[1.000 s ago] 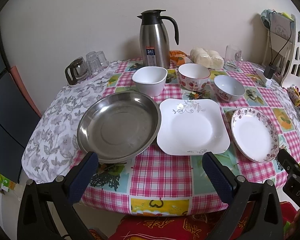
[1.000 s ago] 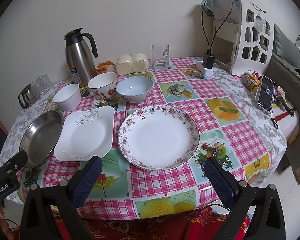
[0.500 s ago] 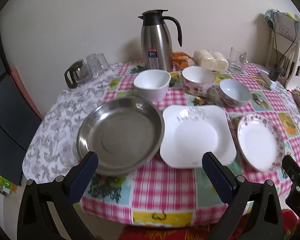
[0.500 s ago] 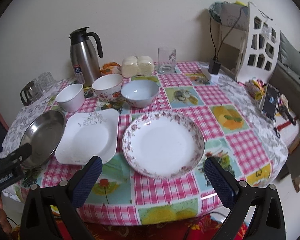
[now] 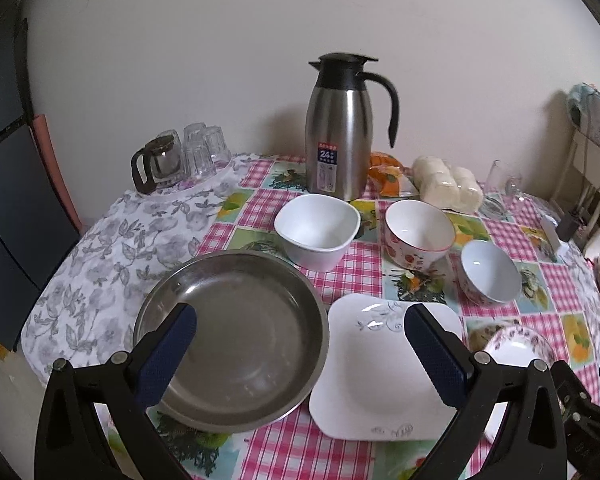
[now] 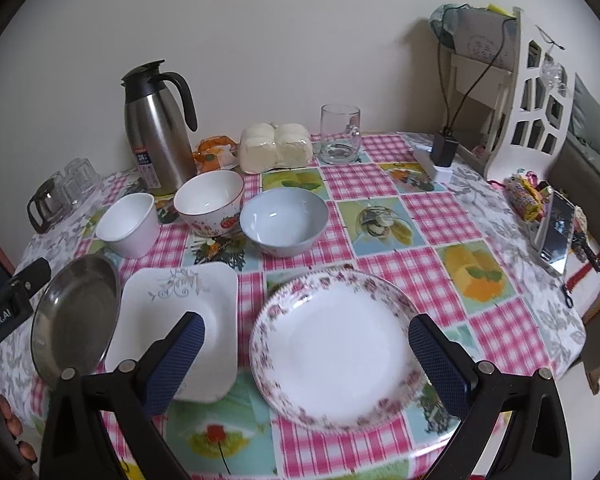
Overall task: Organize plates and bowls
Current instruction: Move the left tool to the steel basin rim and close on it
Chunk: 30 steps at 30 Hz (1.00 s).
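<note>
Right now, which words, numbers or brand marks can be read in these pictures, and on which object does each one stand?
"24": on the label of the steel thermos jug; the smaller print under it is too blurred to read.
"nRobot.AI": partly cut off, on the left gripper body, seen from the right wrist view.
Nothing else carries readable text.

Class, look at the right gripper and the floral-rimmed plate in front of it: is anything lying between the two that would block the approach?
Nothing visible does. The right gripper is open, and the floral-rimmed plate lies flat and bare directly ahead between its fingers. The square white plate sits beside it, off to the left.
</note>
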Available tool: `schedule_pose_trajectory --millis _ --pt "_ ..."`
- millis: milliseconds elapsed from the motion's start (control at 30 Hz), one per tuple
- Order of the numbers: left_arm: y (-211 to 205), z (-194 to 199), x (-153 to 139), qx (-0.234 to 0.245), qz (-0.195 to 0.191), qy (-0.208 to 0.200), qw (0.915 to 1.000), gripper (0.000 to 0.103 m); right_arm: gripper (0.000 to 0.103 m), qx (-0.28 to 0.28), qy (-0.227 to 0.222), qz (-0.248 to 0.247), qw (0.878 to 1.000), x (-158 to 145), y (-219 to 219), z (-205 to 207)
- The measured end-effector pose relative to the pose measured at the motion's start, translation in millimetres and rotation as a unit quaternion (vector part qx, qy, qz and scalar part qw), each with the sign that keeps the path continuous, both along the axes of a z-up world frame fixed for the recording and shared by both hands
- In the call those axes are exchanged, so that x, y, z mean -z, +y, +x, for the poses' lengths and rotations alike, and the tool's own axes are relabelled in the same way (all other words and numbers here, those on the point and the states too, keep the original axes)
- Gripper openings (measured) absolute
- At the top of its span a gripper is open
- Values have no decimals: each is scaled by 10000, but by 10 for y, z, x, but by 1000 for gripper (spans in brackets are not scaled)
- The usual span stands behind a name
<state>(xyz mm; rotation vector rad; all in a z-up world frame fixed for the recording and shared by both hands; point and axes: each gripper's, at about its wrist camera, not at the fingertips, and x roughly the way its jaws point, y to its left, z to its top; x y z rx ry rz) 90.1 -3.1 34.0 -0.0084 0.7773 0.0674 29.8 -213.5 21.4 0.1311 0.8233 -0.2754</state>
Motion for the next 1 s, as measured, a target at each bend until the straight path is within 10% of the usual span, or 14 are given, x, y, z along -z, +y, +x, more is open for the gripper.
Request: schedule_pose_trajectory --millis 467,1000 --pt "-33 444 274 -262 30 110 9996 103 103 -87 282 151 9995 408 48 582" --pt "1360 447 555 -1942 -484 869 9759 103 103 -420 331 98 9985 563 660 731"
